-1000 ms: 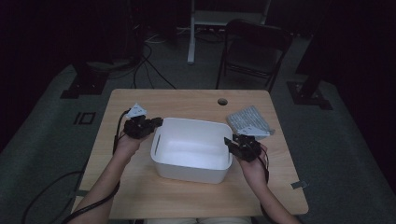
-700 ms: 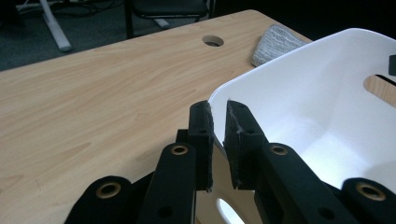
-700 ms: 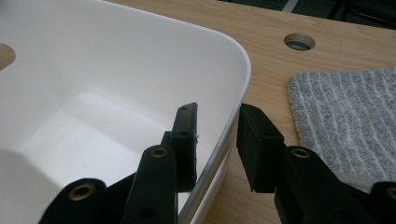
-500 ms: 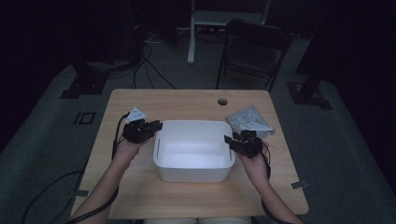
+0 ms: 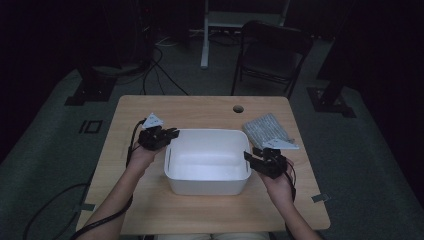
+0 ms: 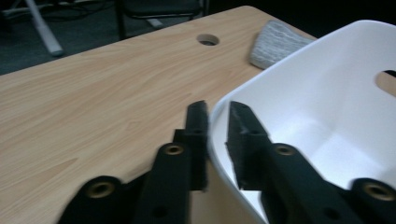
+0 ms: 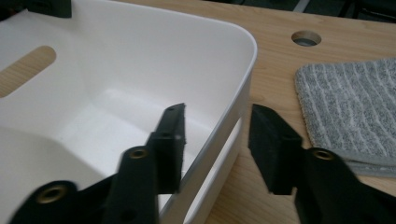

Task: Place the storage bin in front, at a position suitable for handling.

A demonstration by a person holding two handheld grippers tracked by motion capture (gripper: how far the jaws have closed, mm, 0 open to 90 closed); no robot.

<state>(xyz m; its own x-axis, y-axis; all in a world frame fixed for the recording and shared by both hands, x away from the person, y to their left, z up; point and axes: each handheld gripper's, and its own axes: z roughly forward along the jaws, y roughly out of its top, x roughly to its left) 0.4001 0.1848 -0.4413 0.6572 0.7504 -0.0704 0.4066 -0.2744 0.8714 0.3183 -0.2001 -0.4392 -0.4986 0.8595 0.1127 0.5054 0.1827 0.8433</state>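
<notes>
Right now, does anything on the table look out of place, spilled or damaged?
Nothing stands out. The white plastic tub sits level and empty on the light wooden table, and the grey striped cloth lies flat beside it. No spill or damage is visible.

Dim room, grey carpet floor (image 5: pixel 60 150), black folding chair (image 5: pixel 272 55) behind wooden table (image 5: pixel 200 107) — cables (image 5: pixel 160 65) trailing

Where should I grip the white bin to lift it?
Grip the white bin by its thin rim, one short end wall per gripper, from outside, one jaw inside. The left gripper already pinches its wall; the right gripper straddles its wall, not clamped.
</notes>
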